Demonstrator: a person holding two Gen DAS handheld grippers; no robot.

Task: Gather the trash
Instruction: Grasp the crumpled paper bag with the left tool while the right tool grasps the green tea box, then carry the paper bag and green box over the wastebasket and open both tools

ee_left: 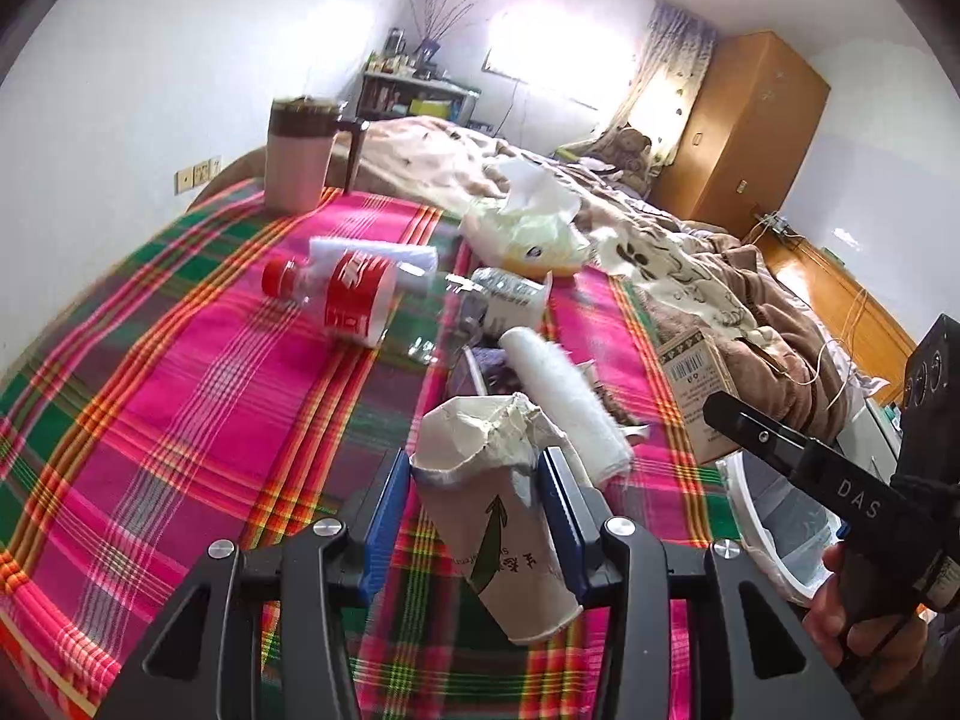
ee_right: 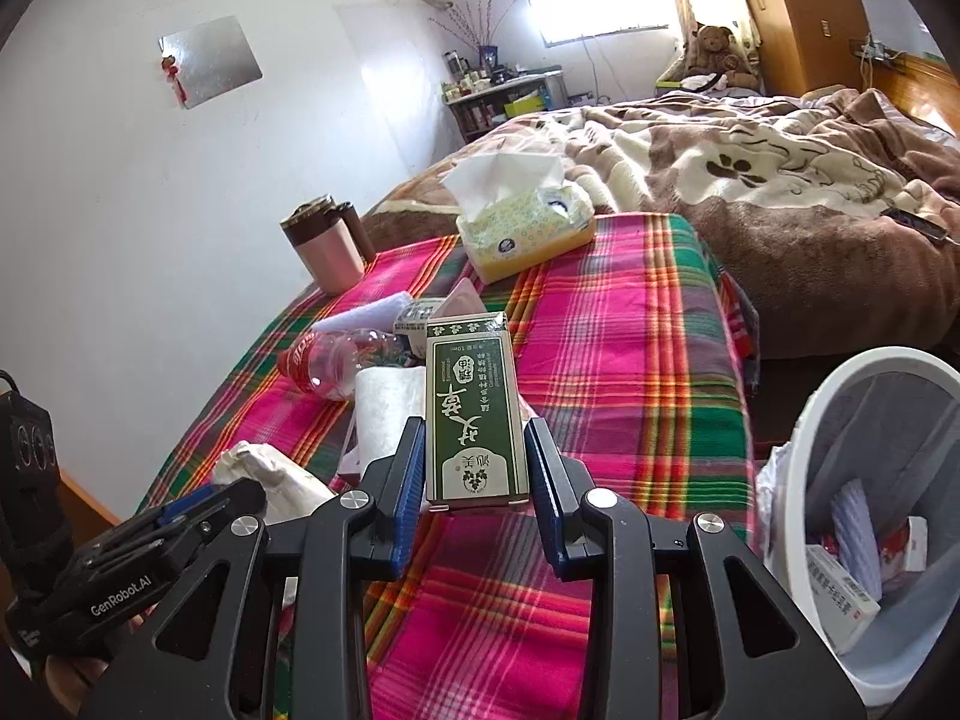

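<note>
Crumpled paper cup (ee_left: 498, 516) | left tool (ee_left: 474, 480) clamped | glossy green carton (ee_right: 474, 408) | right tool (ee_right: 474, 462) clamped

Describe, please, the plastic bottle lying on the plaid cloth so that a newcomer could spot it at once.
Start at the pink and green plaid cloth spread over the bed's near end. Among the litter at its middle, the plastic bottle lies on its side, in front of the pink mug. Unlike the white paper items around it, it is clear, with a red cap and red label.
</note>
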